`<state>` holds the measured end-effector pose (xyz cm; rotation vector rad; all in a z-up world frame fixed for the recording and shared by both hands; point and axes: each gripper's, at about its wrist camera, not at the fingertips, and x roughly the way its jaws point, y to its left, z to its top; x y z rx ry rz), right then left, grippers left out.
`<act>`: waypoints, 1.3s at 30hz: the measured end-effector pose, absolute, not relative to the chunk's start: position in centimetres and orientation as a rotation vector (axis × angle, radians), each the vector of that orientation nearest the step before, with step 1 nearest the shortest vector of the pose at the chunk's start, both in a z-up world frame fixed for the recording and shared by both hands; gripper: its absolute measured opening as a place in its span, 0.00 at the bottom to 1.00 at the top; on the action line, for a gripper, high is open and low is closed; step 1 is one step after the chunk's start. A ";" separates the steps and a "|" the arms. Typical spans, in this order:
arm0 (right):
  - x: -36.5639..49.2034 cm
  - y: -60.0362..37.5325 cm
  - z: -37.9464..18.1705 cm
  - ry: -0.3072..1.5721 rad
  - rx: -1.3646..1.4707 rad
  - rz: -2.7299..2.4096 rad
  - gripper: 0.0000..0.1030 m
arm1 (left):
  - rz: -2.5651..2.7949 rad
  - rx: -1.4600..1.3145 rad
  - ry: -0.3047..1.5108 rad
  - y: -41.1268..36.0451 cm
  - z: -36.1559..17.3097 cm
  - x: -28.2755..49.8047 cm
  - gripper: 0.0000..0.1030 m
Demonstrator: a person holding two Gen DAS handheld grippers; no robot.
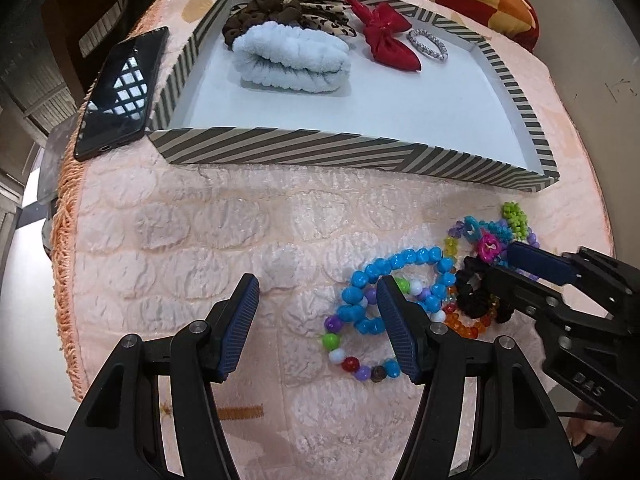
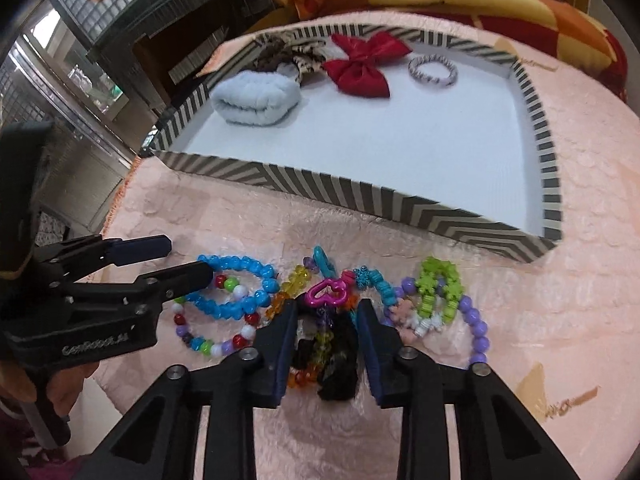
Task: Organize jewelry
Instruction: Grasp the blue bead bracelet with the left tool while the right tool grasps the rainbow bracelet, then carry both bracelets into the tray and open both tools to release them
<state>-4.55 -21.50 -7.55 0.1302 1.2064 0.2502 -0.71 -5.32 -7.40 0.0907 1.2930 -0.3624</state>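
A: Left wrist view, what's the left gripper (image 1: 316, 320) doing?
B: Jaws wide apart, nothing held. Its right finger rests at the blue bead bracelet (image 1: 396, 280), which lies on the pink cover (image 1: 200, 240) in front of the striped tray (image 1: 320, 152).
A: And the right wrist view?
B: The right gripper (image 2: 326, 344) has pinched in around a black scrunchie (image 2: 340, 360) and amber beads, also in front of the tray (image 2: 360, 196); whether the pads press yet, I cannot tell.
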 end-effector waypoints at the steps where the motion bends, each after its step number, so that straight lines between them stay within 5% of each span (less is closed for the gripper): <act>1: -4.4 -21.5 -7.8 1.204 0.131 0.246 0.20 | -0.369 0.097 1.294 -5.4 -7.5 -0.7 0.54; 5: -4.3 -21.6 -7.7 1.197 0.152 0.250 0.20 | -0.397 0.109 1.289 -5.8 -7.8 -0.2 0.23; 8: -4.7 -21.8 -6.8 1.180 0.174 0.266 0.09 | -0.428 0.090 1.297 -5.8 -7.6 0.2 0.08; 39: -6.5 -26.8 4.0 0.940 0.405 0.364 0.09 | -0.489 0.063 1.113 -4.7 3.5 -1.0 0.07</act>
